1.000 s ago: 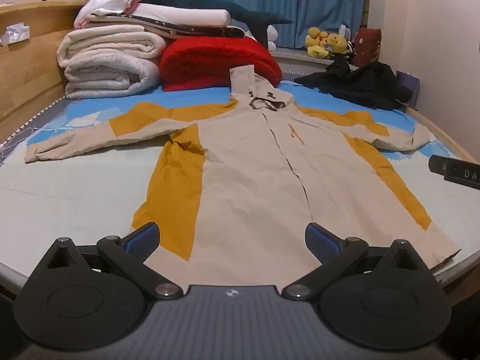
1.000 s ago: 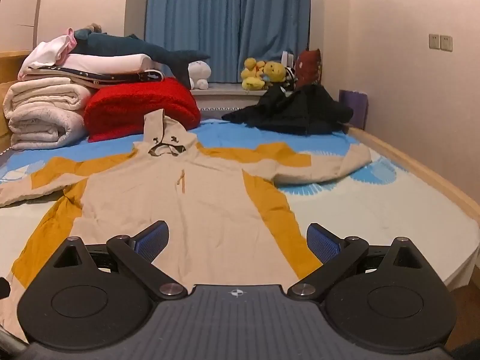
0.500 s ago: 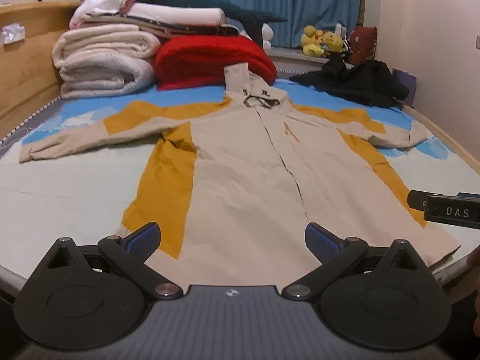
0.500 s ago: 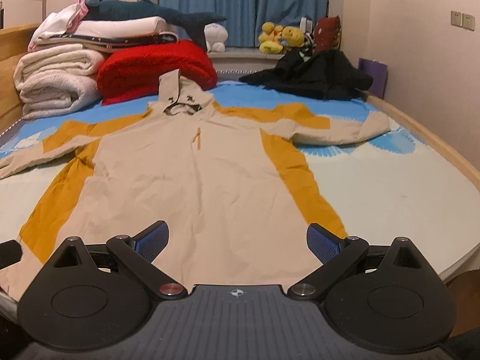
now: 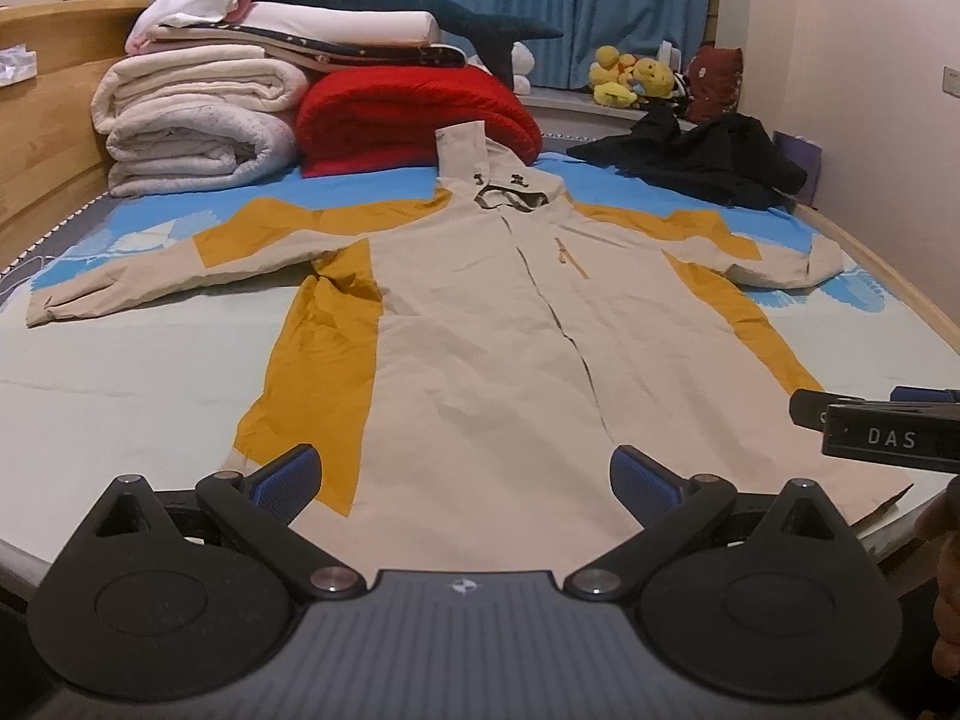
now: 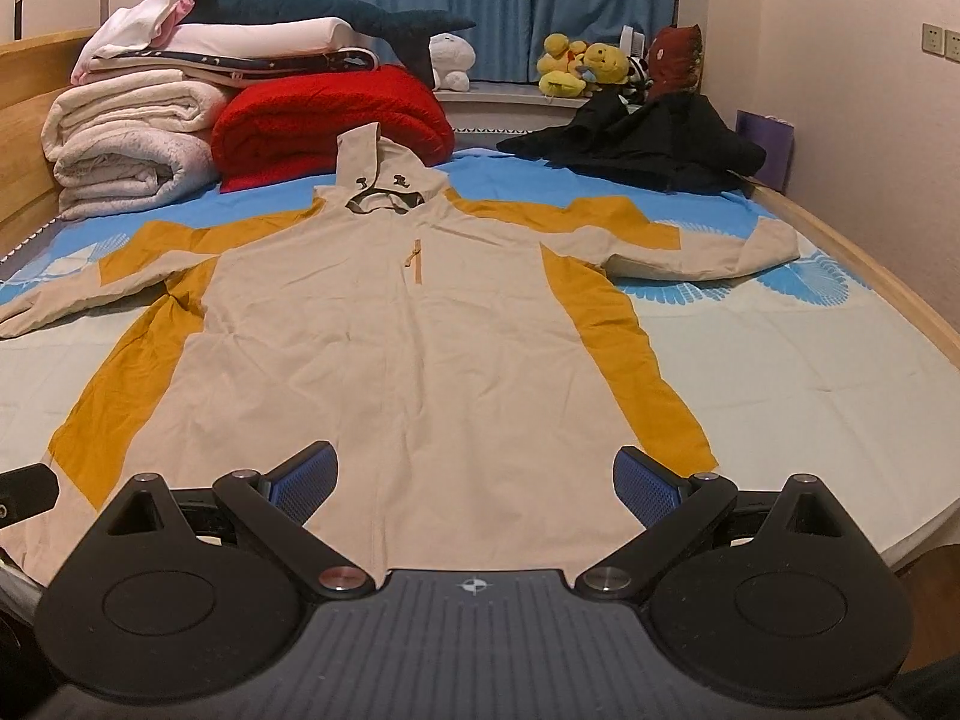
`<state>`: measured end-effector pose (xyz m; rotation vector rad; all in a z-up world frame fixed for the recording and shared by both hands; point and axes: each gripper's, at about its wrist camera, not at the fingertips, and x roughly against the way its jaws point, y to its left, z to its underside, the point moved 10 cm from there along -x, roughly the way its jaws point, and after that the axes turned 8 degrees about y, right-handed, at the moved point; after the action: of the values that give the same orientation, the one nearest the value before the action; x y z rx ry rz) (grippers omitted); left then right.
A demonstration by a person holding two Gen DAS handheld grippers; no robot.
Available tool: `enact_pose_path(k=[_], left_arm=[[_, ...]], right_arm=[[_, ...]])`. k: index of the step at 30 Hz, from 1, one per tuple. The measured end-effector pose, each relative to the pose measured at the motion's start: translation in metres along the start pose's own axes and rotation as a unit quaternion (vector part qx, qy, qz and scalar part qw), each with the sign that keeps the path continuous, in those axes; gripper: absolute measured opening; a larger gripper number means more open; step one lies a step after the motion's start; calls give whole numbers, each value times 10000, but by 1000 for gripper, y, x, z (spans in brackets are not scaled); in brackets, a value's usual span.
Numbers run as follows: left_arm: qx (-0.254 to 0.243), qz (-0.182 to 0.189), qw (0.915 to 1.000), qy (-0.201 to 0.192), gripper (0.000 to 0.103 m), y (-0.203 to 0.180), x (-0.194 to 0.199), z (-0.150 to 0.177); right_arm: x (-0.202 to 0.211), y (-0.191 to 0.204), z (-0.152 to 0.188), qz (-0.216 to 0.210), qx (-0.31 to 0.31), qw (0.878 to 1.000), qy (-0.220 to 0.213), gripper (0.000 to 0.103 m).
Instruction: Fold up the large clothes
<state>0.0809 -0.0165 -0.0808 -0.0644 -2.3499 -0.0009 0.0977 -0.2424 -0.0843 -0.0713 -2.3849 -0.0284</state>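
Left-wrist view alone shows right hand-held gripper (image 5: pixel 888 435).

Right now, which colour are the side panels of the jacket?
Mustard yellow side panels on a beige jacket, best seen from the right wrist.

Beige jacket (image 5: pixel 480 324) with mustard panels; blue-padded fingers (image 5: pixel 288 480).

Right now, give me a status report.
Left gripper open, right gripper open, both empty. Hooded jacket flat, unfolded, sleeves spread. Nothing on it.
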Motion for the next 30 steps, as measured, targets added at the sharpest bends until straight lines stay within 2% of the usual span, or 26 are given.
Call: enact_pose_path(k=[30], left_arm=[[-28,70,10000,37,103,-4,-1,1]], right_arm=[[-4,0,4,-10,-41,10000,-8,98]])
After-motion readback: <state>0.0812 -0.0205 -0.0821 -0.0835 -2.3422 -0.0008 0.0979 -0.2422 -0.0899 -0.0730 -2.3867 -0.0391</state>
